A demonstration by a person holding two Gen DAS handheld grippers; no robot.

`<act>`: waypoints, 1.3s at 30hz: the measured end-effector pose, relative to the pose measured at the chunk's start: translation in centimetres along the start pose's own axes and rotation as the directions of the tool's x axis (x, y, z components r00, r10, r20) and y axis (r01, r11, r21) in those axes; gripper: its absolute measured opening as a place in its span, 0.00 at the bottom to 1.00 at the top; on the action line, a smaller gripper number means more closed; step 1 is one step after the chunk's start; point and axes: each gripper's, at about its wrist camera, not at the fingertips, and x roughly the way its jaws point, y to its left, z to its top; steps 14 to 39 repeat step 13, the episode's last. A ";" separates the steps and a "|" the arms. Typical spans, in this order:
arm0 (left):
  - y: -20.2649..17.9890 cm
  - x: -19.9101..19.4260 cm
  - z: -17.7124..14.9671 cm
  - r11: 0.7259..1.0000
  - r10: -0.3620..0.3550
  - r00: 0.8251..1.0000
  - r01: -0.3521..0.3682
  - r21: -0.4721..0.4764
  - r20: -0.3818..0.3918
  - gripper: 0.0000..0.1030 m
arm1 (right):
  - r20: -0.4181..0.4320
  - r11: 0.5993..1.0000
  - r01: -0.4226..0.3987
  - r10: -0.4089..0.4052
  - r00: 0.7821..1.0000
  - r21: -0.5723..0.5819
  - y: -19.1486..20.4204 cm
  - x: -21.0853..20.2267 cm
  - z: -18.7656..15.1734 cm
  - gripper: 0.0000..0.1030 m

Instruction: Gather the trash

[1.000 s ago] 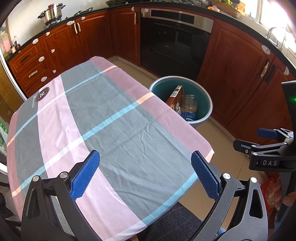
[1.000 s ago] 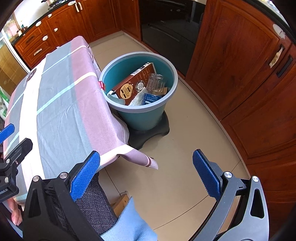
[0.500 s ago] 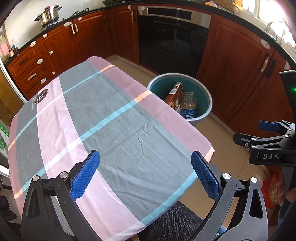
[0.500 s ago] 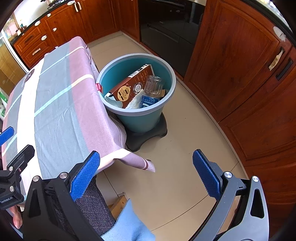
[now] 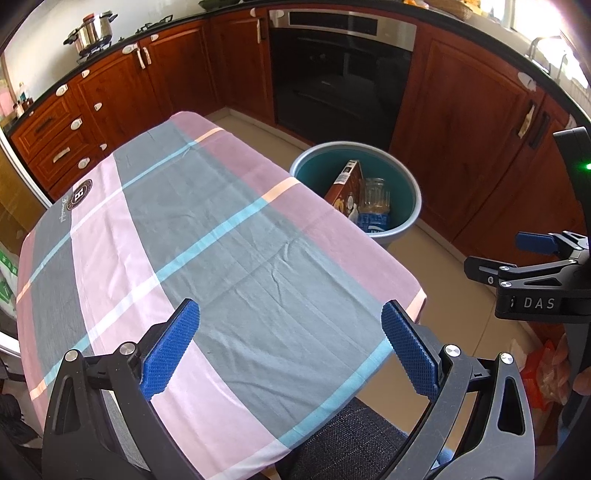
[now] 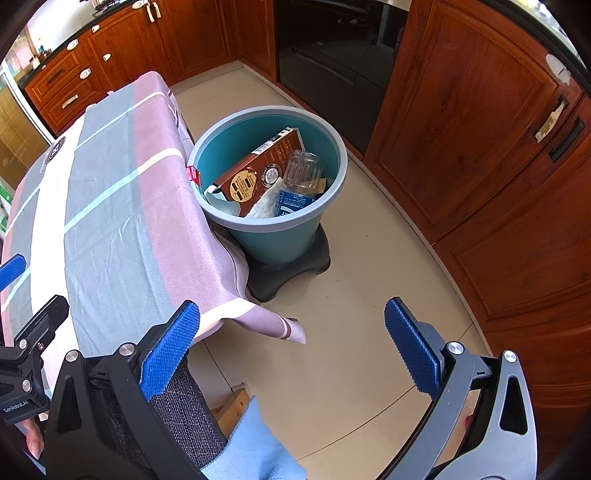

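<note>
A teal bin (image 6: 334,147) (image 5: 410,192) stands on a black base on the floor by the table's far right side. Inside it lie a brown carton (image 6: 258,173) (image 5: 345,186), a clear glass jar (image 6: 301,170) (image 5: 375,194), a blue-labelled bottle (image 6: 293,201) and crumpled wrapping. My left gripper (image 5: 290,352) hangs open and empty over the near end of the checked tablecloth (image 5: 207,236). My right gripper (image 6: 291,345) is open and empty above the floor, near the table's corner. It also shows at the right edge of the left wrist view as the right gripper (image 5: 535,254).
Red-brown cabinets (image 6: 461,122) and a black oven (image 5: 340,81) line the kitchen behind the bin. A grey chair seat (image 5: 343,446) sits under the table's near edge. A steel pot (image 5: 90,31) stands on the hob. An orange bag (image 5: 546,373) lies on the floor.
Both grippers have drawn back and up a little from the table and bin, so the bin looks smaller. Both have stayed open and empty.
</note>
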 end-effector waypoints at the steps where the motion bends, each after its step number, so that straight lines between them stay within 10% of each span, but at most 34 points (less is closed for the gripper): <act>1: 0.0 0.0 0.0 1.000 -0.002 1.000 0.002 0.001 0.000 0.96 | 0.001 1.000 0.001 -0.001 1.000 -0.001 0.0 0.0 0.0 0.93; 39: 0.2 -0.1 0.0 1.000 -0.030 0.999 0.030 -0.002 -0.026 0.96 | 0.031 1.000 0.006 -0.005 0.999 -0.023 0.3 -1.0 0.6 0.93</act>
